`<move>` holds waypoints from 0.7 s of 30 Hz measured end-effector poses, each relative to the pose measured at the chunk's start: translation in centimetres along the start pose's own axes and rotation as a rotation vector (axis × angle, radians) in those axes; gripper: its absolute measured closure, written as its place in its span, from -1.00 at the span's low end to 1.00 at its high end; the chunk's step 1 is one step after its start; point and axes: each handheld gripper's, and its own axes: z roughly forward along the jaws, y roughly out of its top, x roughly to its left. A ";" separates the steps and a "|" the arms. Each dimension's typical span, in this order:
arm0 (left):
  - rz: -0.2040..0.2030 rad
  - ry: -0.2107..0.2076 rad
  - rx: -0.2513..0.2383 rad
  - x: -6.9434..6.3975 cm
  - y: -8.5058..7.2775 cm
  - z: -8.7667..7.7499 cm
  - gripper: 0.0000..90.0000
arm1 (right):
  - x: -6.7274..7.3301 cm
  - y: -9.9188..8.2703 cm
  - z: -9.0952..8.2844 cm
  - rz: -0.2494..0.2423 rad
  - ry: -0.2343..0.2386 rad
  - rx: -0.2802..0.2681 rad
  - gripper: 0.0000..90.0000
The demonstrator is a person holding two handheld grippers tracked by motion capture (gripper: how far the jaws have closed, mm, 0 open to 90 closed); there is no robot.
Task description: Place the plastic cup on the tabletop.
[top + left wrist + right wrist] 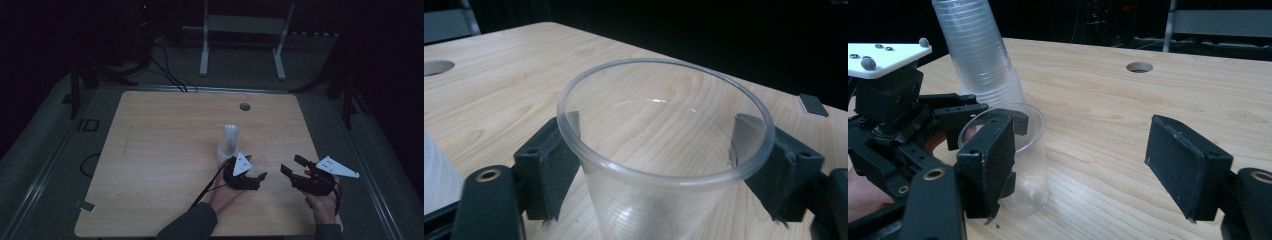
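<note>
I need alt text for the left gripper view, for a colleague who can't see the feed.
A clear plastic cup stands upright on the light wooden table, seen from just above its rim, between the two black jaws of the left gripper. The jaws flank the cup's sides just below the rim. A round hole in the tabletop shows at far left.

Table (165, 150): pale wood grain, faint streaks.
Single cup (664, 165): clear, colourless.
Cup stack (980, 60): clear, ribbed rings.
Left gripper (256, 176): black, white plate.
Right gripper (291, 165): black, white plate.
</note>
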 end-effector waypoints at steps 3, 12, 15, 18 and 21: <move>0.000 0.005 0.005 -0.1 0.0 -0.2 -0.61 | 0.0 0.0 0.0 0.000 0.000 0.000 -0.38; -0.006 0.021 -0.003 -0.2 -0.3 -1.0 -0.67 | 0.0 0.0 0.0 0.001 -0.002 0.002 -0.38; 0.003 0.024 -0.003 -0.3 -0.4 -1.2 -0.67 | 0.0 0.0 0.0 -0.001 -0.001 0.001 -0.38; 0.006 0.026 -0.005 -0.4 -0.5 -1.3 -0.67 | 0.0 0.0 0.0 0.001 -0.002 0.001 -0.38; 0.004 0.025 -0.006 -0.3 -0.5 -1.4 -0.67 | 0.0 0.0 -0.1 0.000 -0.002 -0.001 -0.38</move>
